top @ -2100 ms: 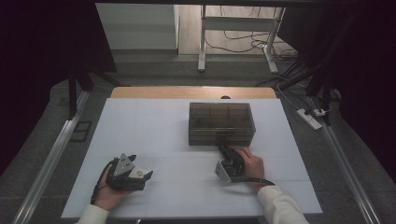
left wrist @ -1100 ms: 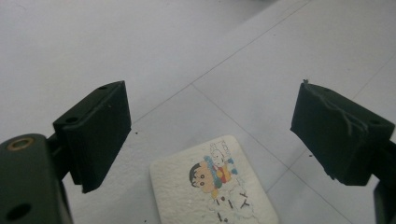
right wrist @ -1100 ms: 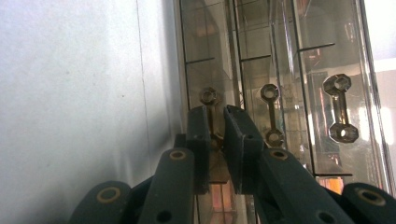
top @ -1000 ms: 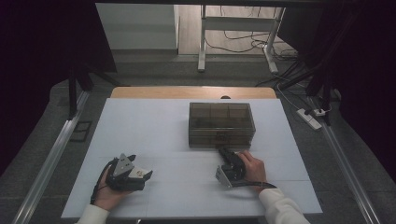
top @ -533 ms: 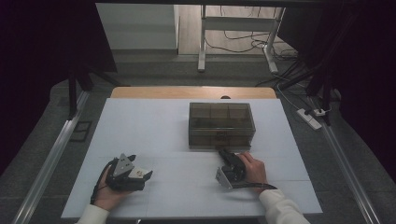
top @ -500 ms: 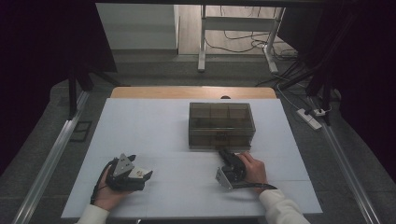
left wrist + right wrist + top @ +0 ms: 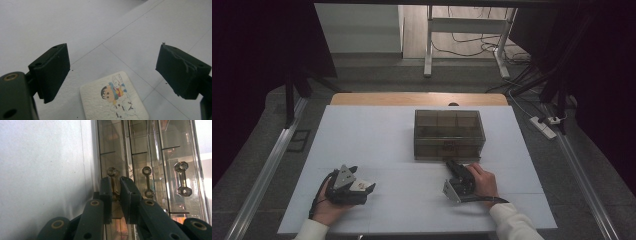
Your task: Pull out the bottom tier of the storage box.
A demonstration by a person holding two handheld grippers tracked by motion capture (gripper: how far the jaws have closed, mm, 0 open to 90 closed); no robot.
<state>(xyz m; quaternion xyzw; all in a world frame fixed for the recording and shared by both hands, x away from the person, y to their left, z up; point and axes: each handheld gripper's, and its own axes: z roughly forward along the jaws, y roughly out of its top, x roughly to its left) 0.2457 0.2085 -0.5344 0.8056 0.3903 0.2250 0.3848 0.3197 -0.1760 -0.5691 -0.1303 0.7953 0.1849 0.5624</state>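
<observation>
A smoky clear drawer box (image 7: 449,134) stands on the white table (image 7: 377,135), right of the middle. My right gripper (image 7: 451,164) lies at the box's front face. In the right gripper view its jaws (image 7: 115,182) stand close together, shut on one small drawer handle (image 7: 112,172); two more handles (image 7: 147,182) (image 7: 183,179) show beside it. My left gripper (image 7: 364,187) rests at the near left, held by a hand. Its jaws (image 7: 113,65) stand wide open. A white card with a cartoon figure (image 7: 113,100) lies flat on the table between them, touching neither pad.
A wooden strip (image 7: 417,98) edges the table's far side. Metal rails (image 7: 267,170) run along the left and right sides. Beyond the table stand a desk frame (image 7: 462,30) and floor cables; a power strip (image 7: 544,126) lies at the right.
The right hand sits slightly nearer the table's front edge than two seconds ago. Over the last second nothing has visibly moved. The left gripper has stayed put.
</observation>
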